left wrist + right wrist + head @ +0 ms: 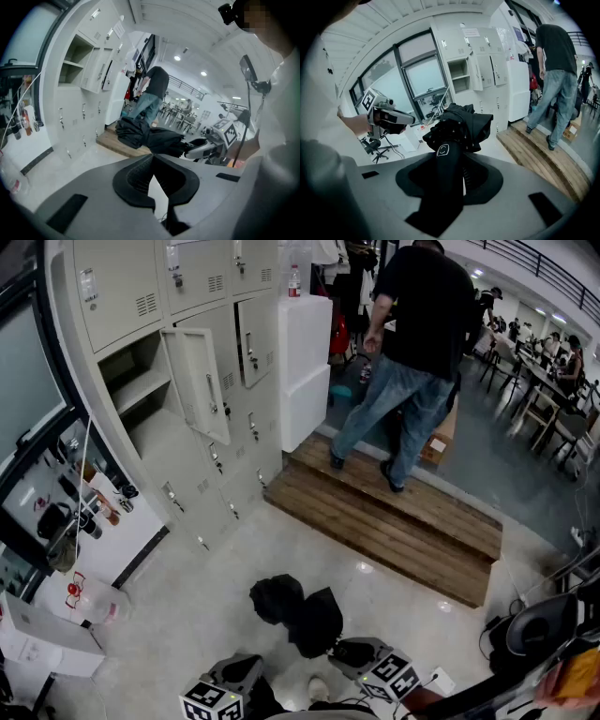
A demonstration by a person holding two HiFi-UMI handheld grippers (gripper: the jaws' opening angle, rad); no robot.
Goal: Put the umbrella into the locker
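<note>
The folded black umbrella (300, 610) hangs low over the pale floor, its canopy bunched up. My right gripper (352, 651) is shut on its black handle (443, 157), with the canopy (464, 124) just beyond the jaws. My left gripper (234, 676) is beside it to the left, shut with nothing between its fingers; the umbrella (150, 138) and the right gripper (206, 147) show ahead of it. One locker (136, 381) in the grey bank stands open, its door (202, 381) swung outward, well ahead and to the left of both grippers.
A person (412, 324) in a black shirt and jeans walks on the wooden platform (394, 521) to the right of the lockers. A white cabinet (305, 362) stands at the lockers' end. A white box and clutter (56, 615) lie at the left.
</note>
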